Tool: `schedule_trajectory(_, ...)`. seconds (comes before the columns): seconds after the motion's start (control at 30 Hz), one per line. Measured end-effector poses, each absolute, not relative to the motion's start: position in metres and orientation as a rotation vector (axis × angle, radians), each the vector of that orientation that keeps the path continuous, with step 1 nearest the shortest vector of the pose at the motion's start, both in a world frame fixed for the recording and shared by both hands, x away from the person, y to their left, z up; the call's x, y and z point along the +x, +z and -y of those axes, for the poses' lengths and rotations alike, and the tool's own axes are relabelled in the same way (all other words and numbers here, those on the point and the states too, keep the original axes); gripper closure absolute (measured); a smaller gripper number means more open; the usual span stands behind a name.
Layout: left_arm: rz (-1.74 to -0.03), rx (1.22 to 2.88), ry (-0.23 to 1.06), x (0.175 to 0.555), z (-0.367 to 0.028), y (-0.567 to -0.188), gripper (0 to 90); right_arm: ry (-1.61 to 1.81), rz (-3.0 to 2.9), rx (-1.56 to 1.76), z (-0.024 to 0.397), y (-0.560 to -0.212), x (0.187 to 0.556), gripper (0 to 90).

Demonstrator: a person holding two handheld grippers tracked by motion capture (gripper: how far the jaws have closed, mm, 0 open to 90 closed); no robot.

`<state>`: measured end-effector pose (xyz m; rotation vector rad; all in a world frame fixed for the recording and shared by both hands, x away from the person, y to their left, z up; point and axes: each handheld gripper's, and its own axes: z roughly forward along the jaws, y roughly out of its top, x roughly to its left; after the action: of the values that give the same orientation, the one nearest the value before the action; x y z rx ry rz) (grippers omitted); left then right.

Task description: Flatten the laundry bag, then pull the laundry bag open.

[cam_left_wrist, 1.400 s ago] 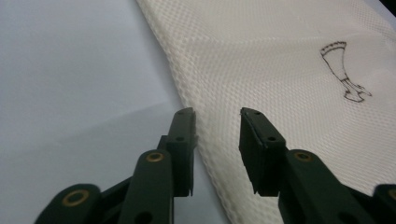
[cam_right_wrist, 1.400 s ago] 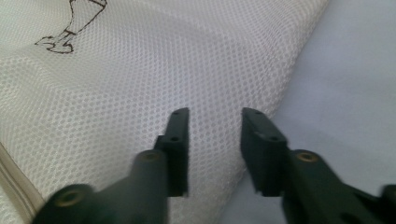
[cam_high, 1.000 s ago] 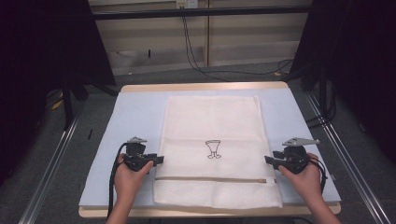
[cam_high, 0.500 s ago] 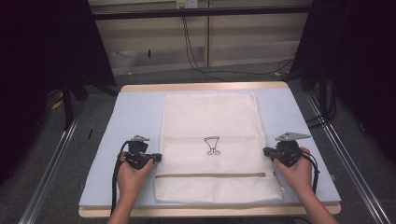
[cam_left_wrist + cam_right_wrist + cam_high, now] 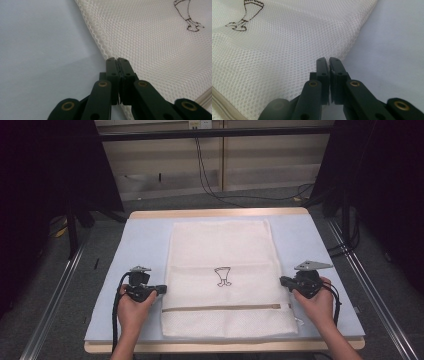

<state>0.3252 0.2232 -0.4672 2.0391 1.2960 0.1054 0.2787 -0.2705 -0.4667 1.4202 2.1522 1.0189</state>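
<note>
High view has a white mesh laundry bag (image 5: 220,280) lying flat in the middle of the pale blue tabletop (image 5: 145,240), a small dark drawing (image 5: 222,276) on it and a tan zipper strip (image 5: 220,308) across its near end. Left tool (image 5: 161,290) sits at the bag's left edge and right tool (image 5: 283,280) at its right edge, each held in a hand. Left gripper view and right gripper view show each pair of jaws pressed together, pinching the mesh edge (image 5: 100,45) (image 5: 347,47), having just closed.

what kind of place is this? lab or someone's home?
Most likely a lab or data-collection rig, not a home. A mesh laundry bag lies flat on a blue mat over a wooden table, metal rails flank it, dark curtains hang at the sides, and cables run down the back wall.
</note>
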Motion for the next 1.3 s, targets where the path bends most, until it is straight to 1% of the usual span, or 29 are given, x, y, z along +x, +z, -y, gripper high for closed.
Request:
schedule_trajectory(0.6, -1.346, 2.017, 0.143, 0.325, -0.236, -0.468, 88.2, 1.033, -2.227, 1.374, 0.256, -0.472, 0.281, 86.9)
schedule_trajectory(0.8, -1.342, 2.025, 0.148, 0.325, -0.237, -0.468, 87.8, 1.043, -2.225, 1.373, 0.255, -0.472, 0.28, 85.4)
schedule_trajectory(0.9, -1.341, 2.015, 0.168, 0.323, -0.236, -0.466, 86.2, 1.039, -2.224, 1.371, 0.255, -0.473, 0.28, 83.0)
schedule_trajectory(0.93, -1.337, 2.013, 0.194, 0.322, -0.236, -0.464, 80.9, 1.041, -2.21, 1.373, 0.255, -0.472, 0.279, 77.1)
schedule_trajectory(0.97, -1.313, 2.001, 0.239, 0.321, -0.236, -0.459, 79.6, 1.048, -2.203, 1.369, 0.256, -0.471, 0.279, 77.4)
schedule_trajectory(1.03, -1.303, 1.972, 0.253, 0.319, -0.235, -0.456, 74.4, 1.075, -2.185, 1.363, 0.259, -0.468, 0.276, 74.4)
schedule_trajectory(1.1, -1.256, 1.967, 0.227, 0.317, -0.225, -0.45, 72.3, 1.094, -2.181, 1.363, 0.261, -0.464, 0.272, 74.6)
schedule_trajectory(1.17, -1.245, 1.968, 0.213, 0.317, -0.221, -0.449, 69.5, 1.108, -2.179, 1.356, 0.263, -0.463, 0.269, 79.3)
schedule_trajectory(1.2, -1.204, 1.973, 0.178, 0.316, -0.209, -0.447, 68.5, 1.116, -2.188, 1.347, 0.264, -0.462, 0.266, 80.4)
schedule_trajectory(1.23, -1.204, 1.973, 0.178, 0.316, -0.209, -0.447, 66.7, 1.13, -2.19, 1.337, 0.264, -0.462, 0.264, 81.4)
schedule_trajectory(1.27, -1.193, 1.987, 0.178, 0.314, -0.195, -0.445, 63.9, 1.124, -2.193, 1.315, 0.265, -0.46, 0.261, 82.3)
schedule_trajectory(1.3, -1.172, 1.979, 0.164, 0.314, -0.19, -0.445, 63.6, 1.119, -2.199, 1.289, 0.264, -0.459, 0.258, 82.4)
